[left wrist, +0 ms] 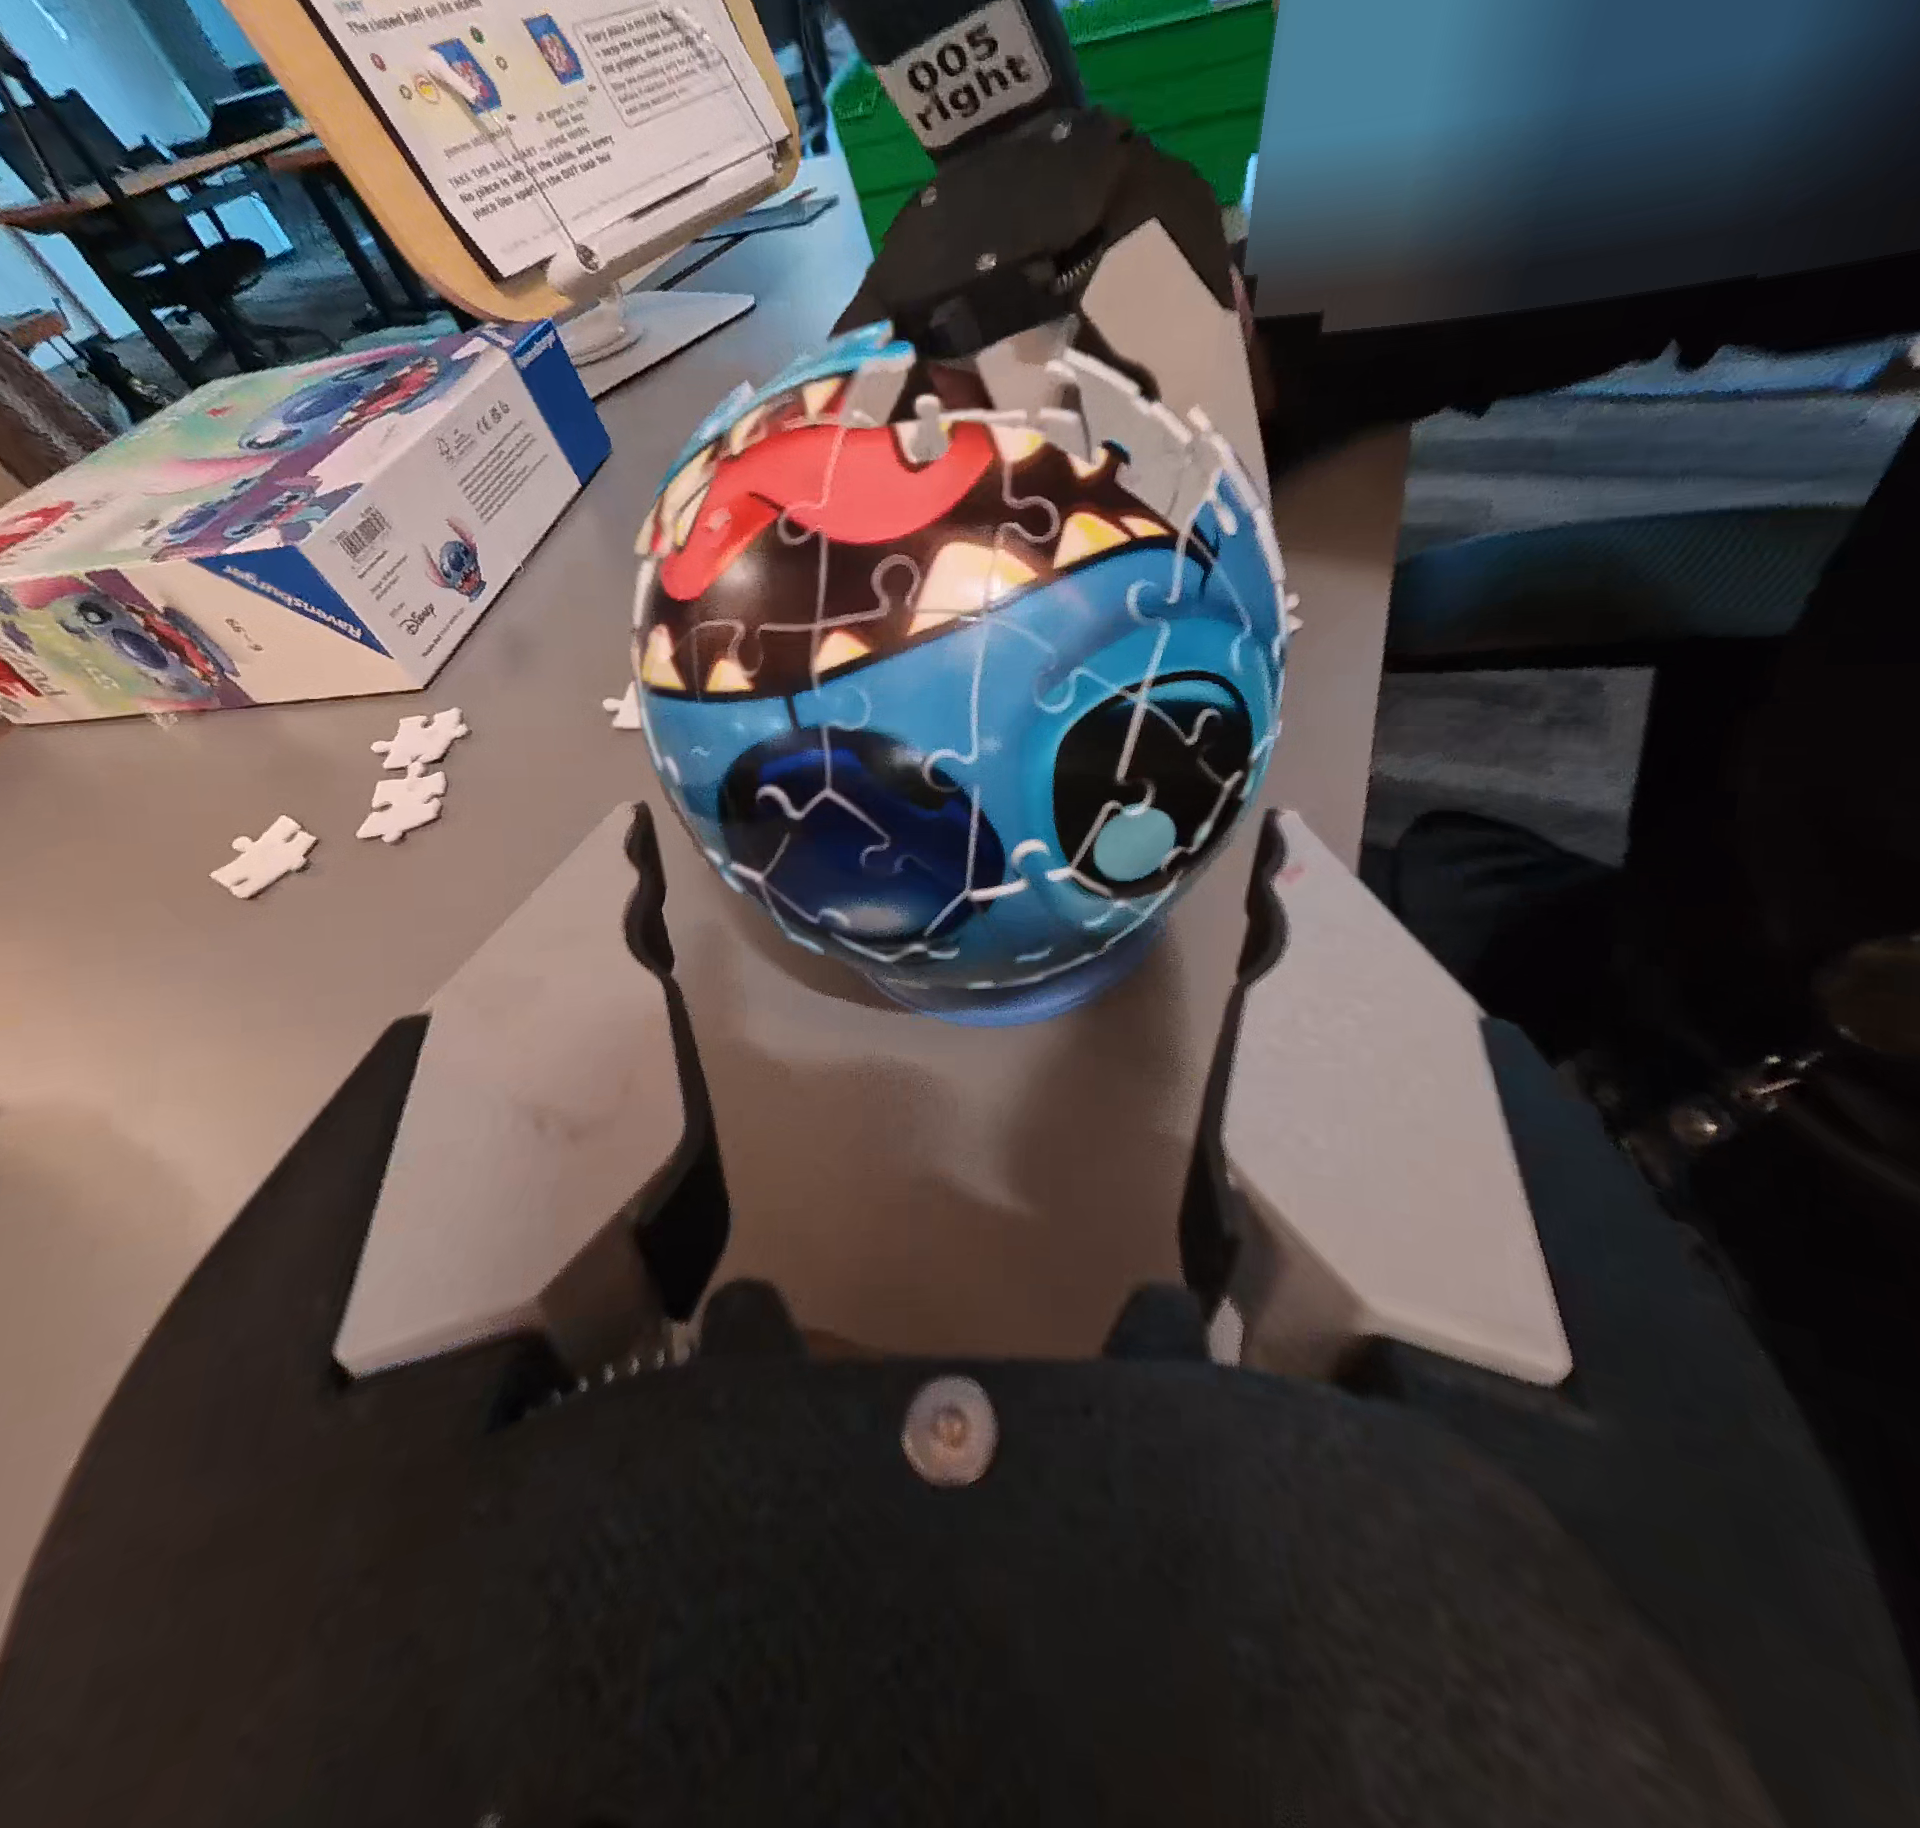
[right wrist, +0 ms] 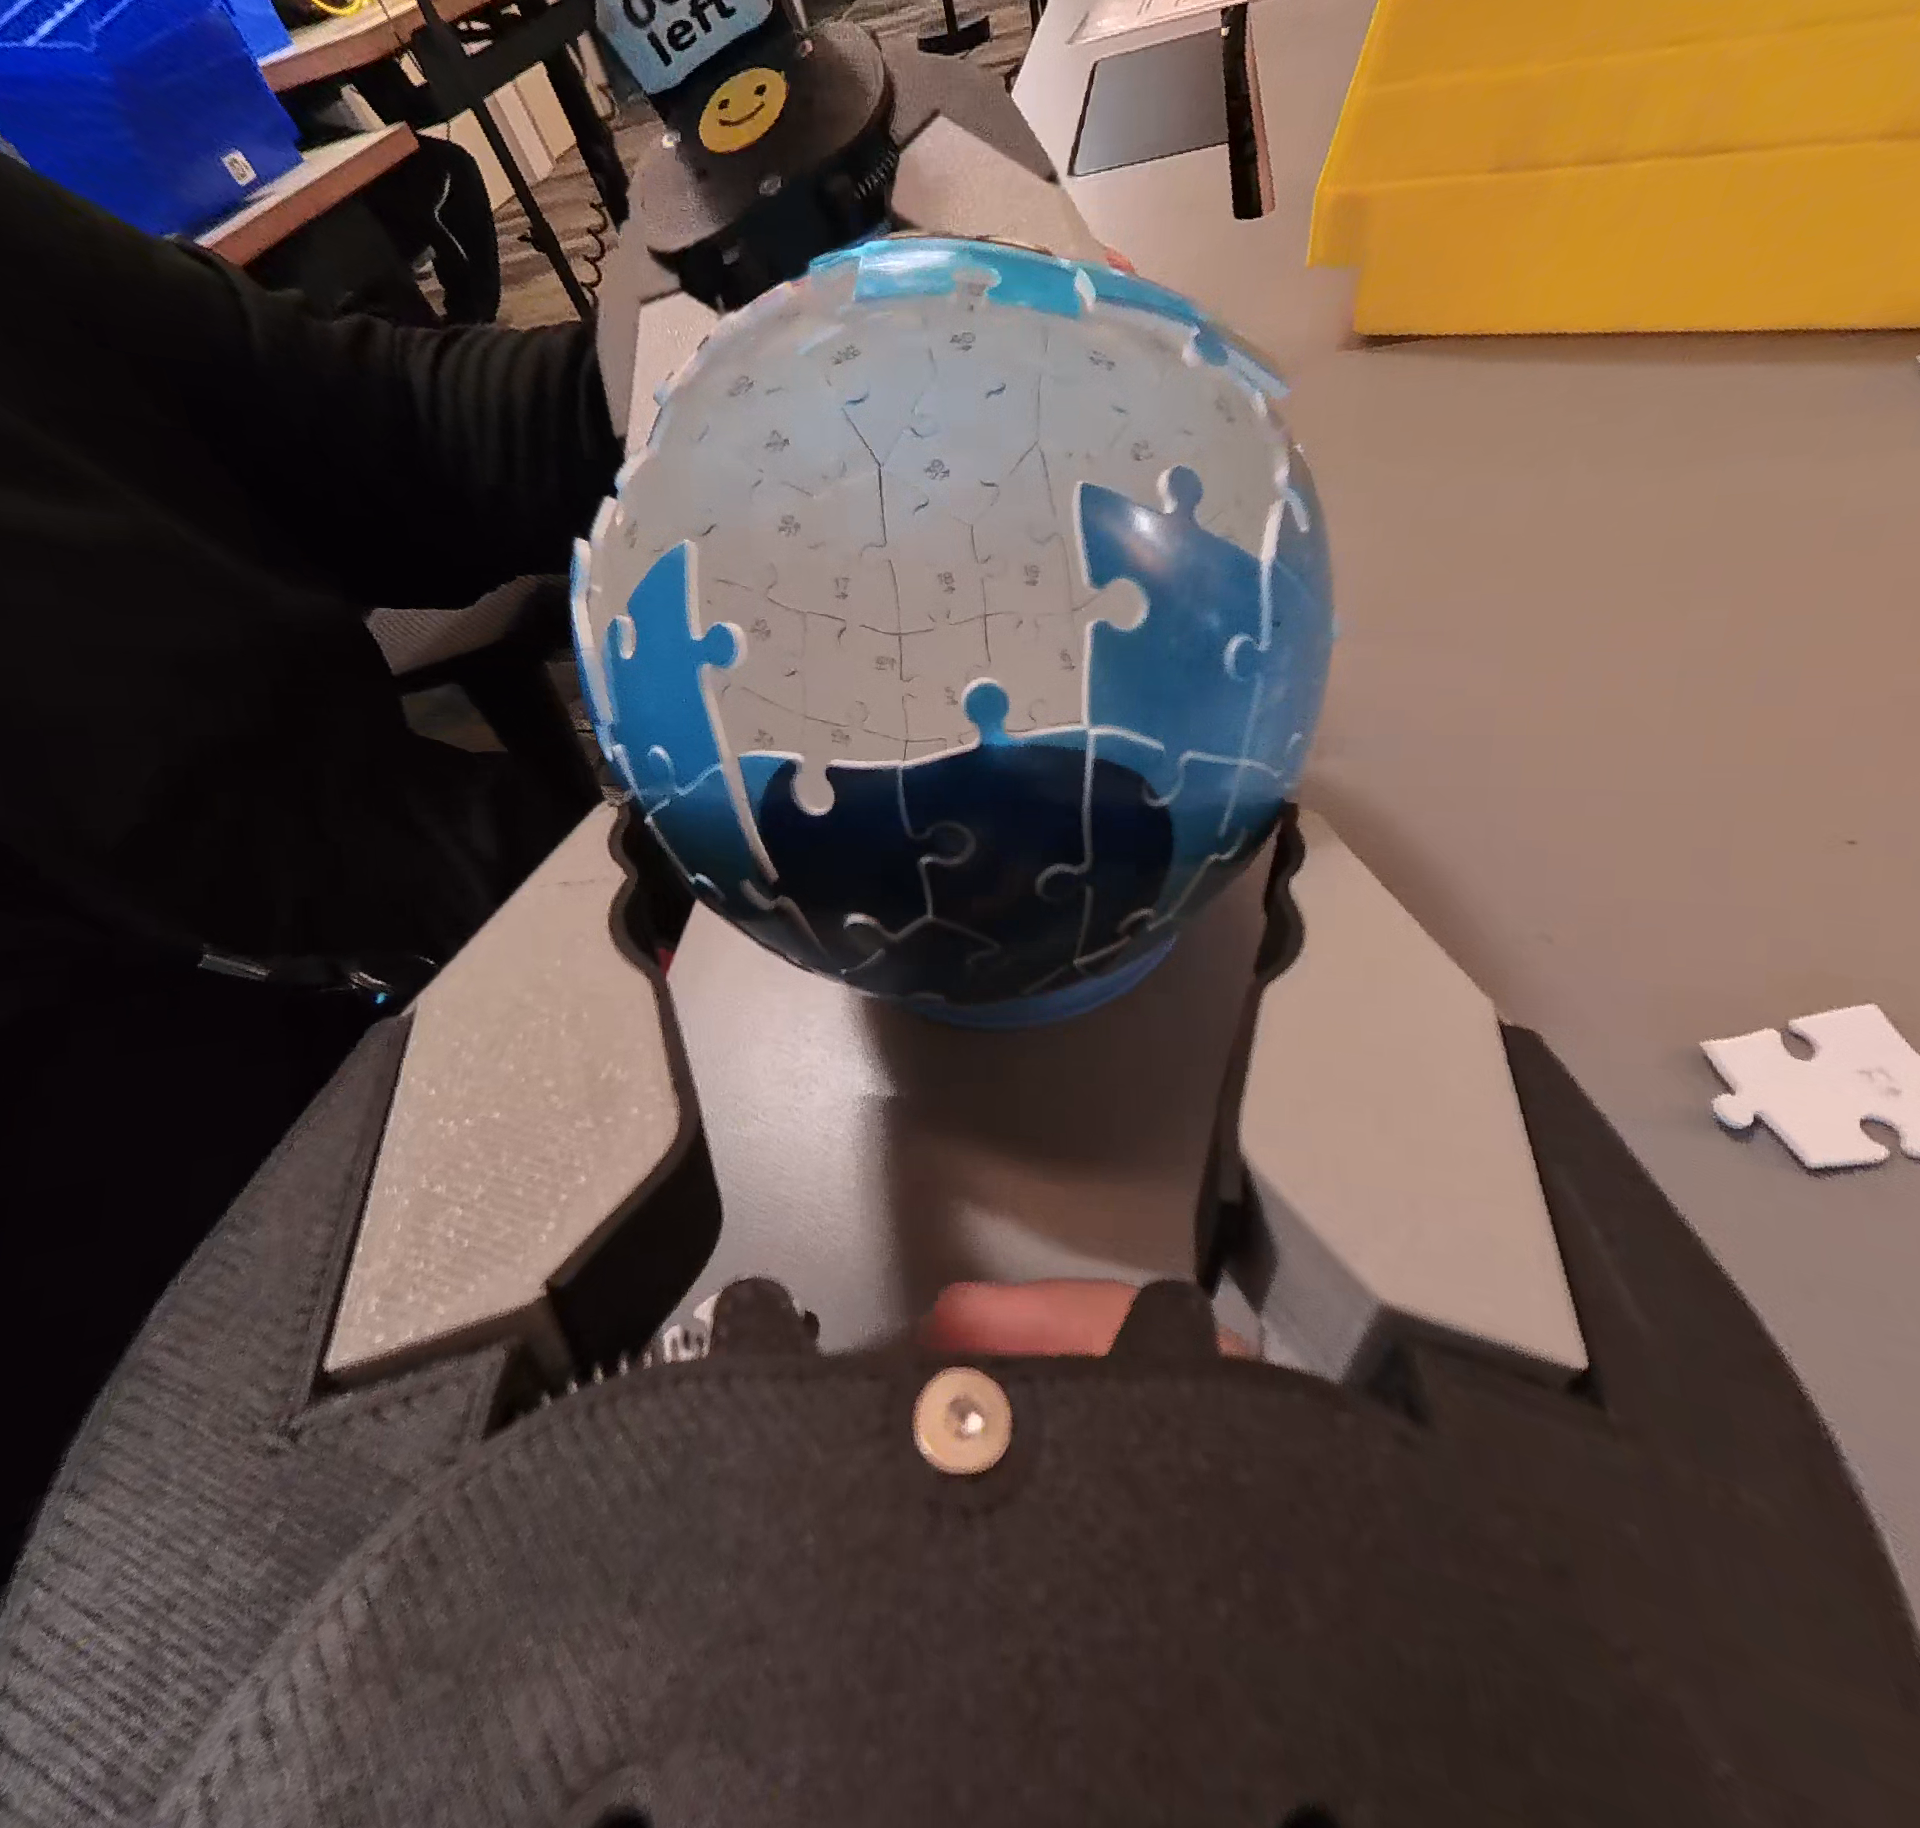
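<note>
A blue cartoon-face puzzle ball [left wrist: 956,656] stands on a blue ring stand [left wrist: 997,999] on the grey table [left wrist: 208,999]. My left gripper [left wrist: 956,822] is open and empty, its fingers either side of the ball's lower front with small gaps. My right gripper [right wrist: 958,838] is open too and flanks the ball [right wrist: 935,843] from the opposite side; whether it touches is unclear. On that side several pieces are gone, and the numbered grey backs of the far wall [right wrist: 914,552] show. Each gripper shows behind the ball in the other's view, the right gripper [left wrist: 987,324] and the left gripper [right wrist: 748,168].
Loose white pieces [left wrist: 405,770] lie left of the ball, another to the right in the right wrist view [right wrist: 1829,1087]. The puzzle box [left wrist: 291,531] and a sheet on a stand [left wrist: 540,85] are at the back left. Yellow bins [right wrist: 1621,116], a green bin [left wrist: 1143,74]. A black sleeve [right wrist: 208,531] is at the left. Tip to tip, the grippers are about 7 cm apart.
</note>
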`<action>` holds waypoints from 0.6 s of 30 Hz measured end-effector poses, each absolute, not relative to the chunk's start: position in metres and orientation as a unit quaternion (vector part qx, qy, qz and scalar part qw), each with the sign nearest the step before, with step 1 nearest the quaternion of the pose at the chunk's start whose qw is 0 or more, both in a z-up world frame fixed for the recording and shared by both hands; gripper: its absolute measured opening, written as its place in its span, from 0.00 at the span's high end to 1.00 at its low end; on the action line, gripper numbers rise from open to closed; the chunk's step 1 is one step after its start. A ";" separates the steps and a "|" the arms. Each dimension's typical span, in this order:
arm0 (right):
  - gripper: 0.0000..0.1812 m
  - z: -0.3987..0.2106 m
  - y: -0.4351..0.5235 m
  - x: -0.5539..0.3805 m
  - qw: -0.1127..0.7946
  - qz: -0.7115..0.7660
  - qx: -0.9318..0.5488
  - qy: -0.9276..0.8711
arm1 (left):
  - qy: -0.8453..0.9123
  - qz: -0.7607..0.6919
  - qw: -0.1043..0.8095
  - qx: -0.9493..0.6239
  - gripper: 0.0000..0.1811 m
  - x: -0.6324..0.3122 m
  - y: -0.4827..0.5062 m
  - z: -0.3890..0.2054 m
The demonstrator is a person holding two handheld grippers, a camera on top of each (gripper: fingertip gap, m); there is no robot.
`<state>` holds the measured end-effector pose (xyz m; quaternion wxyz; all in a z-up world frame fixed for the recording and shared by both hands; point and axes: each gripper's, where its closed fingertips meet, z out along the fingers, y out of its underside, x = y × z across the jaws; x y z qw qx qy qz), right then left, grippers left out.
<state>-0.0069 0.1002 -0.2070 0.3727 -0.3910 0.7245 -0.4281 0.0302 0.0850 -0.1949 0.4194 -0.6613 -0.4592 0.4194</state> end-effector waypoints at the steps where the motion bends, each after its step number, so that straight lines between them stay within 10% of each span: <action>1: 0.36 -0.206 0.100 -0.007 0.365 -0.438 -0.395 0.721 | -0.459 0.420 0.409 -0.668 0.39 0.028 0.085 -0.198; 9: 0.37 -0.205 0.098 -0.010 0.256 -0.502 -0.450 0.693 | -0.454 0.429 0.370 -0.688 0.38 0.021 0.084 -0.206; 18: 0.37 -0.204 0.094 -0.008 0.367 -0.438 -0.373 0.731 | -0.522 0.314 0.459 -0.647 0.36 0.020 0.082 -0.208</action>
